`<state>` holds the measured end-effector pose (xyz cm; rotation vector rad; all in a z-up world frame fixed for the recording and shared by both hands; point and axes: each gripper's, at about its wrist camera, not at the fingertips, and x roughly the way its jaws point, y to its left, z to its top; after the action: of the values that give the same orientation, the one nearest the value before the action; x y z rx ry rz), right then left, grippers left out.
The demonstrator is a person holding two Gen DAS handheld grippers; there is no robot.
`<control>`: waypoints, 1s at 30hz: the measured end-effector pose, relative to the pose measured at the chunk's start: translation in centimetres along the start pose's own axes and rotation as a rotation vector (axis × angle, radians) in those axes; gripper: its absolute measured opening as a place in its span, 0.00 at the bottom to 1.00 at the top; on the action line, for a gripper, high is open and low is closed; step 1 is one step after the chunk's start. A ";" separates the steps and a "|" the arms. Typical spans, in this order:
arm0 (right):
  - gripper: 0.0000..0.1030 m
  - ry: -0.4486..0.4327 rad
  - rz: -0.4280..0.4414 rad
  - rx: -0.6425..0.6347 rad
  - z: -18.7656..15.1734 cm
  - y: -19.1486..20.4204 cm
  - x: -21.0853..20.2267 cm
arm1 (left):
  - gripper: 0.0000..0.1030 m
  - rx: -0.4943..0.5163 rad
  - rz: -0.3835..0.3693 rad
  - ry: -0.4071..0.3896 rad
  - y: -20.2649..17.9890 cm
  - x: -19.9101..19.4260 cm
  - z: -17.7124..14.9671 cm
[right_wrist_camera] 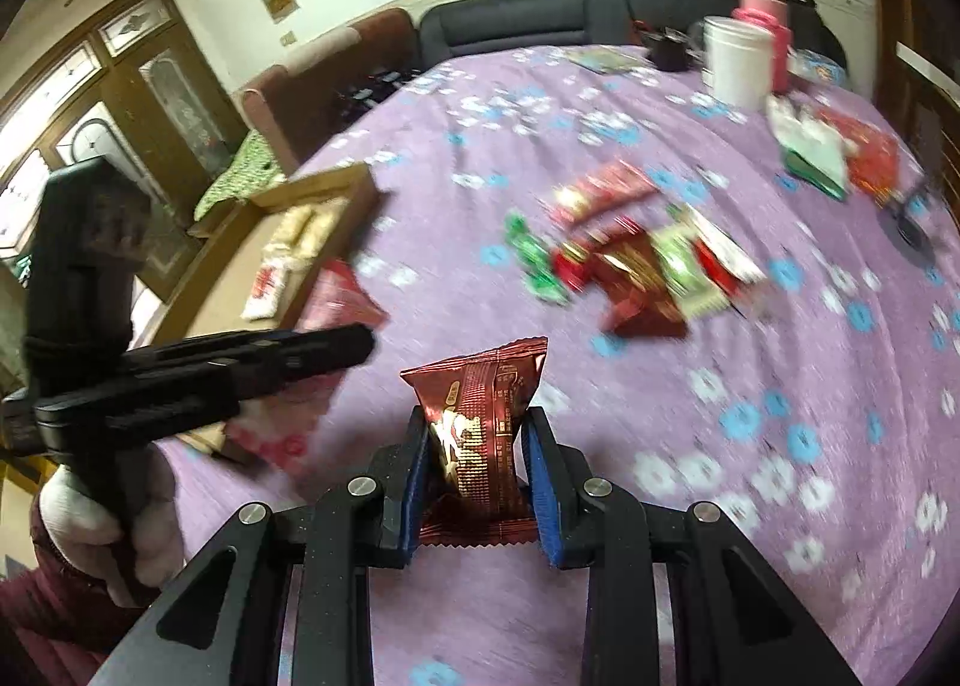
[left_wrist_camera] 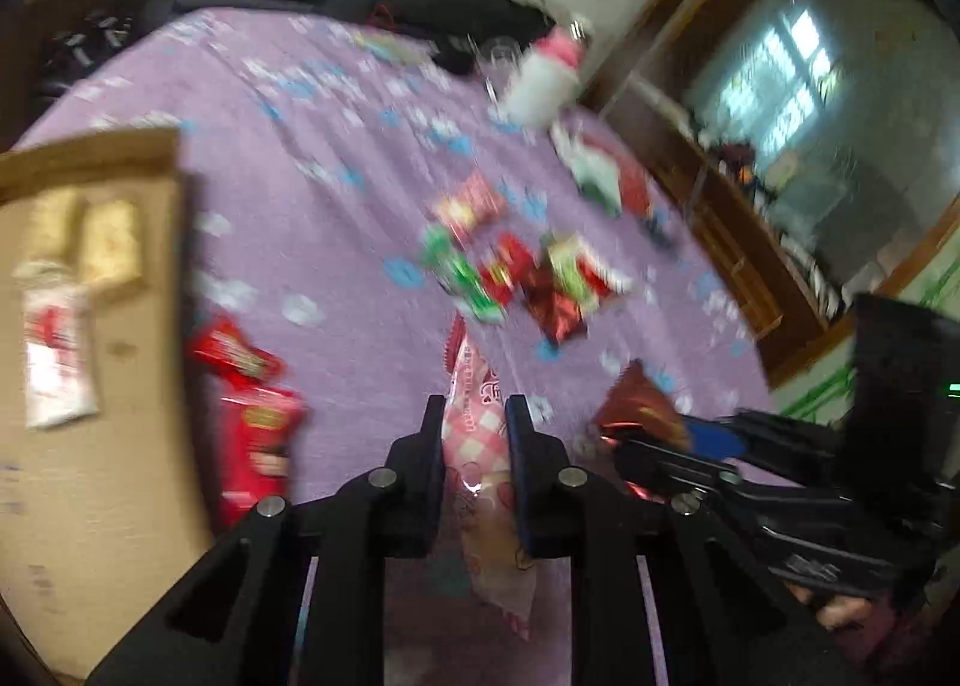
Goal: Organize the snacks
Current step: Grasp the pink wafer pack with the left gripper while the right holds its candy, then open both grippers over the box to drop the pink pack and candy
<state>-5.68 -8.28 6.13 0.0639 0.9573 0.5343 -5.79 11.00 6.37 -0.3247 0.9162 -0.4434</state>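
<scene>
Left gripper [left_wrist_camera: 474, 416] jaws pinching pink checked packet [left_wrist_camera: 480, 446]; right gripper [right_wrist_camera: 477, 434] jaws pinching dark red packet [right_wrist_camera: 480, 422] (both lifted off purple cloth [right_wrist_camera: 720, 326], it seems); step in hand: carry to cardboard box [left_wrist_camera: 120, 386], which already holds pale packets; loose snack pile [left_wrist_camera: 516, 272] sits mid-table; next move: swing left over box, release inside walls.

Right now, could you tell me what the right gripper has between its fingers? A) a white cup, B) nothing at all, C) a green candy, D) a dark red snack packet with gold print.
D: in the right wrist view, the right gripper is shut on the dark red snack packet, whose sides are pinched between the blue pads.
</scene>
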 end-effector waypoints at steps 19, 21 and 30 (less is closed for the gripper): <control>0.32 0.197 0.233 -0.149 12.9 18.2 19.1 | 0.18 -0.241 0.419 -0.048 22.8 -5.3 8.6; 0.33 0.215 0.220 -0.153 12.9 18.8 20.6 | 0.19 -0.247 0.438 -0.050 23.4 -4.8 9.1; 0.50 0.163 0.228 -0.093 13.7 17.1 19.0 | 0.56 -0.282 0.392 -0.125 22.1 -7.7 8.8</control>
<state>6.96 17.77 4.50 0.0474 1.0892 0.8033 2.36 34.61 6.71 -0.4132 0.8945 0.0678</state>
